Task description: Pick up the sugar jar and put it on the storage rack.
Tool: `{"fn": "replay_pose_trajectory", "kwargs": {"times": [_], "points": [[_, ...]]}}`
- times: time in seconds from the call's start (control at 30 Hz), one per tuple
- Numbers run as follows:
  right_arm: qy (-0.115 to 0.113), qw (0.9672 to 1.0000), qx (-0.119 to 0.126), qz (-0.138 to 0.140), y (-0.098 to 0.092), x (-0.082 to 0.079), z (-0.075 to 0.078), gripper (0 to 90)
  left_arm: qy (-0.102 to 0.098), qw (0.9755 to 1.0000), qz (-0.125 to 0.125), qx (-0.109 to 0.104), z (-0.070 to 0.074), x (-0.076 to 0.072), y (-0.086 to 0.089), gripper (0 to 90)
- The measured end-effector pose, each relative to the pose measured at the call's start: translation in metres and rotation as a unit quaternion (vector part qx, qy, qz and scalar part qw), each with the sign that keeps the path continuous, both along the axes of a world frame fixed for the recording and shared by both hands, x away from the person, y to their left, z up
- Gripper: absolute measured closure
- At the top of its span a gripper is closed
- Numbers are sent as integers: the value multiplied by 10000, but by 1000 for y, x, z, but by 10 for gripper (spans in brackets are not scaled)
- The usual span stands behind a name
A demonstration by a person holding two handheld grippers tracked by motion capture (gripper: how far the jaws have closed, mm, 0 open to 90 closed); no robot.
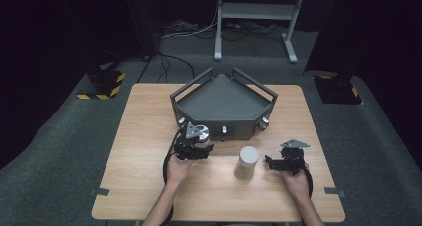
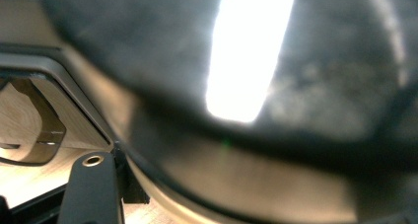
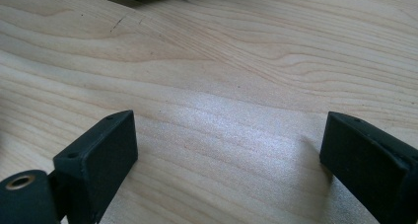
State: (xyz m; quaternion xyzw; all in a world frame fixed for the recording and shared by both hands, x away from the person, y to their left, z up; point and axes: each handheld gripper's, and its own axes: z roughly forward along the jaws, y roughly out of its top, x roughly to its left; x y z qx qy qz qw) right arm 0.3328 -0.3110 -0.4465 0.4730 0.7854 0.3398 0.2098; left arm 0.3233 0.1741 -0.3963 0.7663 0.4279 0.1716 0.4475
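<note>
- Nearest the person, the pale cylinder (image 1: 246, 162) stands upright on the wooden table (image 1: 149, 151), between the two hands.
- Right of the cylinder, apart from it, the right gripper (image 1: 271, 162) rests low over bare wood, jaws spread wide with nothing between them.
- Left of the cylinder and slightly beyond it, the left gripper (image 1: 206, 149) sits against a round metallic object (image 1: 200, 132); its own view is blurred by a dark surface pressed close, so whether it pinches cannot be told.
- Beyond the cylinder, a dark angular tray (image 1: 224, 102) with raised rails.
- Farther still: grey carpet, cables, a metal stand (image 1: 254, 17).
</note>
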Motion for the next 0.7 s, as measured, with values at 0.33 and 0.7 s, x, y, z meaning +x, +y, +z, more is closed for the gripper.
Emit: {"fn": "replay_pose_trajectory", "kwargs": {"times": [0.33,0.7], "points": [[6,10000,4,-10,0,0,0,70,-122,9983,-332,457,24,9,4,313],[16,10000,12,3,0,0,0,67,-78,9962,-521,699,48,18,6,313]]}}
